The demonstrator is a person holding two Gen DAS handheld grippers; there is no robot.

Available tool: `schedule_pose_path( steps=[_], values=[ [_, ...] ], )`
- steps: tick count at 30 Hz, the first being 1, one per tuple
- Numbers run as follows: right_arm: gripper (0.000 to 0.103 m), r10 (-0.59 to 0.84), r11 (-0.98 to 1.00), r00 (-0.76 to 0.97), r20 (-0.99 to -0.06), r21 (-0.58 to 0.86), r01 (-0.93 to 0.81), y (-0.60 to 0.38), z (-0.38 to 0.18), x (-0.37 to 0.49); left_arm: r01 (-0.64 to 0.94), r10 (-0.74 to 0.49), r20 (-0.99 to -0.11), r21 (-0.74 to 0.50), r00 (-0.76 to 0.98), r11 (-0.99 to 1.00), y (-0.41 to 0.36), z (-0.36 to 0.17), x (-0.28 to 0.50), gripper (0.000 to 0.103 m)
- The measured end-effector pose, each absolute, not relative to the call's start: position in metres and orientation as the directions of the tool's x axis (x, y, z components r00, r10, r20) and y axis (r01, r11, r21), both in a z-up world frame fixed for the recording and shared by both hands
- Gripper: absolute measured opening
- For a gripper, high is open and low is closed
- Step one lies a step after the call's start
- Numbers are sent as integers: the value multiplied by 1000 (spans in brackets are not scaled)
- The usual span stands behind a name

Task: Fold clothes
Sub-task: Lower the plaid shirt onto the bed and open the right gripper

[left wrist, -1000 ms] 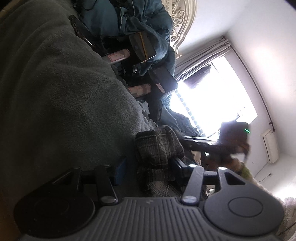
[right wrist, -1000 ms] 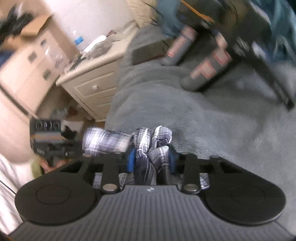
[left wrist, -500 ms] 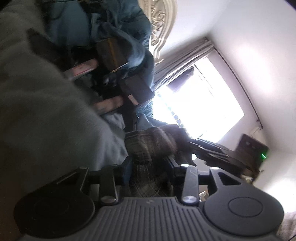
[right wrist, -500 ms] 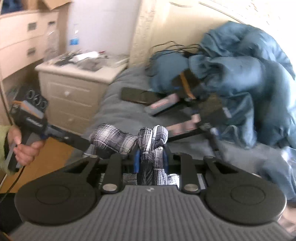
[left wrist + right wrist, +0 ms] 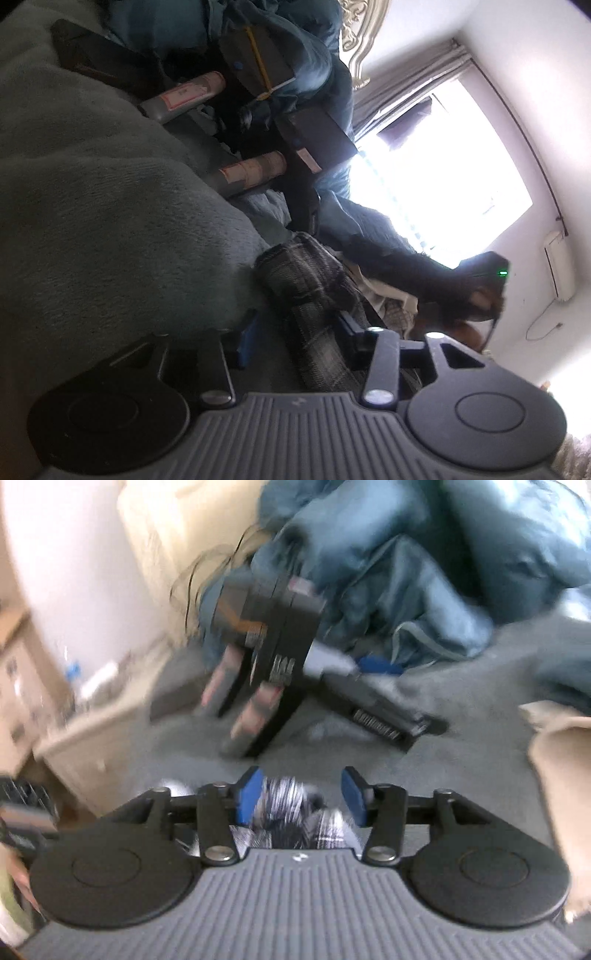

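A plaid black-and-white garment [image 5: 306,291] lies bunched between the fingers of my left gripper [image 5: 295,332], whose jaws stand apart around it, over the grey fleece bed cover [image 5: 110,206]. In the right wrist view the same plaid cloth [image 5: 291,805] sits low between the blue pads of my right gripper [image 5: 301,794], which is open with the cloth loose in the gap. The right gripper's handle, held by a hand, shows in the left wrist view [image 5: 476,280]. The right wrist view is motion-blurred.
A heap of blue bedding [image 5: 424,561] lies at the bed's head. Black boxes and grey-pink cylinders [image 5: 266,686] lie on the cover. A beige cloth [image 5: 561,775] is at the right. A cream nightstand [image 5: 96,731] stands left. A bright window [image 5: 443,177] is beyond.
Both grippers were shut on the plaid garment and have now opened. The right gripper swung toward the bed and down; the cloth sags lower between its pads.
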State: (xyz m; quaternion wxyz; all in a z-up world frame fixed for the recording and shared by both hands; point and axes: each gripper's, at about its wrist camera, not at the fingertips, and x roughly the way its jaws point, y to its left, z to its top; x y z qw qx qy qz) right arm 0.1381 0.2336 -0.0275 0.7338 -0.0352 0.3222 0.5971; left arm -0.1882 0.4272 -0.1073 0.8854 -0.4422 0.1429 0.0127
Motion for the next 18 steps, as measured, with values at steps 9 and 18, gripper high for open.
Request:
schedule_pose_path(
  steps=[9,18],
  values=[
    [23,776,316,77,-626,280,-906,214,-32,112,-259,-53,-399,-684,915,682,411,-97,-173,16],
    [3,764,307,192,-616,87,-948,229,-31,76,-337,59,-408,-653,911,678,397,-81,-203,2]
  ],
)
